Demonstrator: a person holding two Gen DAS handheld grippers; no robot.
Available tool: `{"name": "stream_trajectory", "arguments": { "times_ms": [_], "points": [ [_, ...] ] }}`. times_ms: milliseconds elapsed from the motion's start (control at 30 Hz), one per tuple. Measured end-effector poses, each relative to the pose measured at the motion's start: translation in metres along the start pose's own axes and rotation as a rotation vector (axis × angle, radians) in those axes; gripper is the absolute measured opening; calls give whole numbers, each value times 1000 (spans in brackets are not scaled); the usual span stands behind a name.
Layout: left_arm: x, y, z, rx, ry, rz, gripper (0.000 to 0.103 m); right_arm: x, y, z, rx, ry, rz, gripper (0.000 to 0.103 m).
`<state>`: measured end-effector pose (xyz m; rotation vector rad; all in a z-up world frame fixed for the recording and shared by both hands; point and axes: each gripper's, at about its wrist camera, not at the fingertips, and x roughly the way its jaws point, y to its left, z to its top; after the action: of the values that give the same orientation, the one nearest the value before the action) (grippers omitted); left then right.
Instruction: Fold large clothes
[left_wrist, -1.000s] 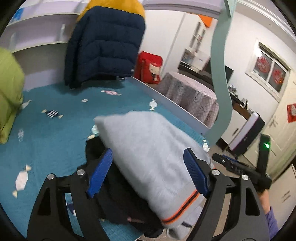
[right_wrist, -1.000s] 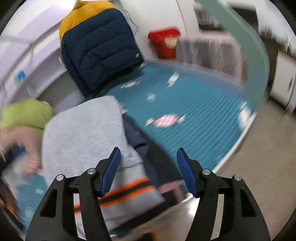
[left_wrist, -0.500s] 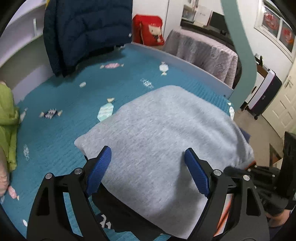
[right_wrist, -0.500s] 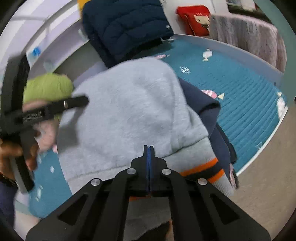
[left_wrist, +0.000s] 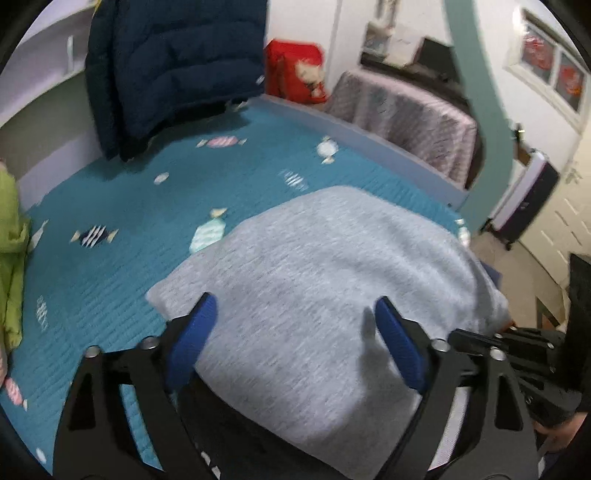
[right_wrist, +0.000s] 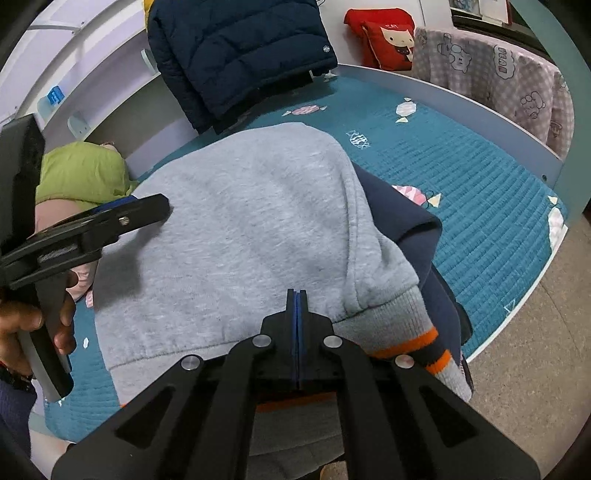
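Observation:
A folded grey sweatshirt (left_wrist: 325, 280) with an orange-striped cuff (right_wrist: 424, 339) lies on the teal bedspread (left_wrist: 129, 206), over a dark navy garment (right_wrist: 410, 225). My left gripper (left_wrist: 295, 332) is open, its blue fingers spread over the near part of the grey cloth; it also shows in the right wrist view (right_wrist: 147, 212) at the sweatshirt's left edge. My right gripper (right_wrist: 297, 299) is shut, its tips resting on the sweatshirt's near edge beside the cuff; whether cloth is pinched between them cannot be told.
A navy puffer jacket (right_wrist: 240, 55) hangs at the bed's far end. A green garment (right_wrist: 81, 173) lies at the left. A red cushion (right_wrist: 388, 40) and a patterned grey blanket (right_wrist: 498, 77) sit beyond the bed rail (right_wrist: 480, 114). Floor (right_wrist: 524, 369) is at the right.
My right gripper closed from wide open and came onto the sweatshirt's near edge. My left gripper moved over the grey sweatshirt, staying open. The sweatshirt now lies flatter.

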<state>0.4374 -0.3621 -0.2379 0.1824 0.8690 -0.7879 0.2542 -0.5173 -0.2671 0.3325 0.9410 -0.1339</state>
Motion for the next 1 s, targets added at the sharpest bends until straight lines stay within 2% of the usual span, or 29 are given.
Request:
{"name": "stream_trajectory", "arguments": {
  "times_ms": [67, 100, 133, 200, 267, 333, 433, 500, 533, 600, 800, 900, 1000],
  "points": [
    [-13, -9, -5, 63, -29, 16, 94, -7, 4, -2, 7, 2, 8, 6],
    [-21, -11, -8, 76, -41, 27, 95, -12, 7, -3, 6, -2, 7, 16],
    [-32, -11, -10, 63, -58, 23, 96, -18, 11, -4, 2, -12, 12, 33],
    [-56, -4, -15, 4, -92, 1, 96, -37, 24, -7, -25, -64, 2, 51],
    [-85, 4, -24, -49, -114, -7, 98, -61, 41, -10, -74, -116, -18, 56],
    [-111, 10, -35, -60, -123, -3, 98, -85, 60, -16, -121, -143, -38, 74],
    [-167, 17, -65, -75, -159, 58, 98, -123, 91, -33, -183, -169, -44, 86],
    [-200, 22, -85, -118, -180, 71, 98, -142, 110, -49, -206, -159, -51, 88],
    [-213, 22, -94, -131, -184, 86, 98, -150, 118, -56, -212, -154, -55, 93],
    [-246, 23, -119, -166, -185, 136, 98, -168, 137, -76, -221, -155, -61, 95],
    [-312, 11, -182, -280, -205, 140, 98, -199, 181, -123, -210, -85, -57, 95],
    [-334, 4, -210, -369, -203, 158, 98, -214, 204, -145, -250, -96, -84, 95],
    [-355, -4, -233, -399, -206, 112, 98, -230, 227, -165, -307, -116, -126, 95]
  ]
}}
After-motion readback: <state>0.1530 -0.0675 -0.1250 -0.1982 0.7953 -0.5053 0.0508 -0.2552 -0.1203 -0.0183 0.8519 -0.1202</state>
